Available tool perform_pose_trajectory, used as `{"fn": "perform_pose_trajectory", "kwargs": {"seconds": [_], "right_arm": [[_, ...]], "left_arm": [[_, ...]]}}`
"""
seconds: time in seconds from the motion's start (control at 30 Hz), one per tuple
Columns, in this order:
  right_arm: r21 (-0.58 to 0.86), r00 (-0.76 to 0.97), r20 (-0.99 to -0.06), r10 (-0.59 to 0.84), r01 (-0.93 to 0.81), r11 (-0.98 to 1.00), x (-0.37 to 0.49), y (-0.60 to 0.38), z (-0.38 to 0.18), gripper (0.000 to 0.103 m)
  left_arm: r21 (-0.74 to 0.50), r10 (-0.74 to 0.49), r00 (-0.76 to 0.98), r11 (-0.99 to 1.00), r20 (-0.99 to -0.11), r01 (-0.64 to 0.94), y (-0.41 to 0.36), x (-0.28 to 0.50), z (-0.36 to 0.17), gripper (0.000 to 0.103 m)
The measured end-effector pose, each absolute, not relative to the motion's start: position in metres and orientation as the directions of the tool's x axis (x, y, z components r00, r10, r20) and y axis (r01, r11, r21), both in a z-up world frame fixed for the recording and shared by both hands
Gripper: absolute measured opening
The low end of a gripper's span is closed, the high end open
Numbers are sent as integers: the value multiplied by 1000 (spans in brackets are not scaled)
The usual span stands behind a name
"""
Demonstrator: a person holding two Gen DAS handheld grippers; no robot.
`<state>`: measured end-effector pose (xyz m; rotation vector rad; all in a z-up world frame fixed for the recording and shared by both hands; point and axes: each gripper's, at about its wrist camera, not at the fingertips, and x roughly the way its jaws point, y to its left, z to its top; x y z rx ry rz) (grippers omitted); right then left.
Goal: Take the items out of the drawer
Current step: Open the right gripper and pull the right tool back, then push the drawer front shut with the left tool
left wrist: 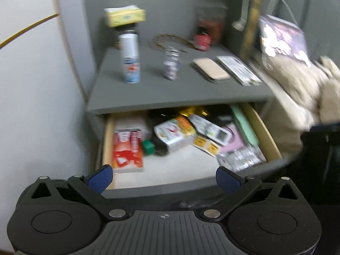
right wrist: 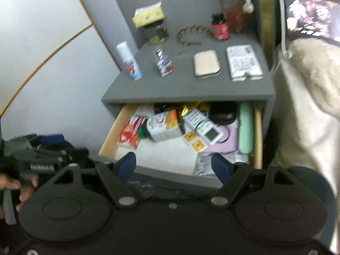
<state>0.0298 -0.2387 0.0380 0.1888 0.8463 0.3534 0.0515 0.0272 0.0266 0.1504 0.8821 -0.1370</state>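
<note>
The grey nightstand's drawer (left wrist: 107,140) (right wrist: 110,136) stands pulled out. Inside lie a red-orange box (left wrist: 127,148) (right wrist: 130,132), a white and orange carton (left wrist: 174,135) (right wrist: 163,126), a white device with a screen (left wrist: 212,130) (right wrist: 204,127), yellow packets (right wrist: 194,141), a pink item (right wrist: 225,141), a mint green case (left wrist: 244,125) (right wrist: 246,127) and foil blister packs (left wrist: 242,158). My left gripper (left wrist: 163,178) is open over the drawer's front edge with nothing between its fingers. Above the front right part of the drawer, my right gripper (right wrist: 174,166) is open and holds nothing.
On the nightstand top (right wrist: 187,89) stand a white spray can (left wrist: 130,59), a small bottle (left wrist: 171,64), a beige case (right wrist: 206,63), a white packet (right wrist: 243,62), a red-labelled bottle (right wrist: 221,27) and a yellow box (right wrist: 148,16). A cream blanket (right wrist: 308,106) lies right. A hand (right wrist: 21,189) holds the left gripper (right wrist: 42,150).
</note>
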Motion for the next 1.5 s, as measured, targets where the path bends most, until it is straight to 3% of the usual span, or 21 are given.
{"fn": "perform_pose_trajectory", "kwargs": {"seconds": [0.13, 0.3, 0.53, 0.83, 0.93, 1.03, 1.1, 1.17, 1.27, 1.37, 1.5], "right_arm": [[325, 663, -649, 373, -202, 924, 26, -262, 32, 76], [337, 718, -603, 348, -167, 927, 21, -290, 22, 76], [560, 741, -510, 437, -100, 822, 17, -329, 6, 76], [626, 748, -487, 450, -60, 778, 16, -343, 0, 76], [637, 751, -480, 454, -57, 769, 15, -346, -1, 76], [640, 749, -480, 456, -56, 766, 16, -347, -2, 76], [636, 747, -484, 455, -57, 770, 18, -346, -2, 76], [635, 747, -485, 455, -57, 771, 19, -345, -2, 76], [636, 746, -485, 456, -56, 769, 19, -346, -3, 76], [636, 745, -488, 456, -55, 770, 19, -345, -3, 76], [636, 742, -489, 458, -57, 770, 19, -345, -3, 76]], "left_arm": [[192, -55, 647, 933, -761, 305, -4, 52, 18, 102], [250, -36, 647, 905, -761, 343, -22, 57, 3, 101], [299, 3, 612, 875, -791, 381, -41, 61, -22, 100], [441, 75, 626, 775, -776, 453, -64, 69, -65, 94], [476, 100, 638, 755, -764, 451, -67, 74, -74, 83], [476, 95, 637, 749, -765, 461, -66, 78, -79, 80], [477, 89, 634, 740, -768, 474, -68, 76, -81, 68], [483, 83, 637, 728, -767, 487, -70, 72, -81, 64], [482, 76, 643, 730, -762, 485, -70, 72, -81, 66], [539, 97, 686, 700, -721, 468, -73, 71, -84, 78], [592, 107, 724, 662, -681, 460, -77, 72, -88, 80]]}}
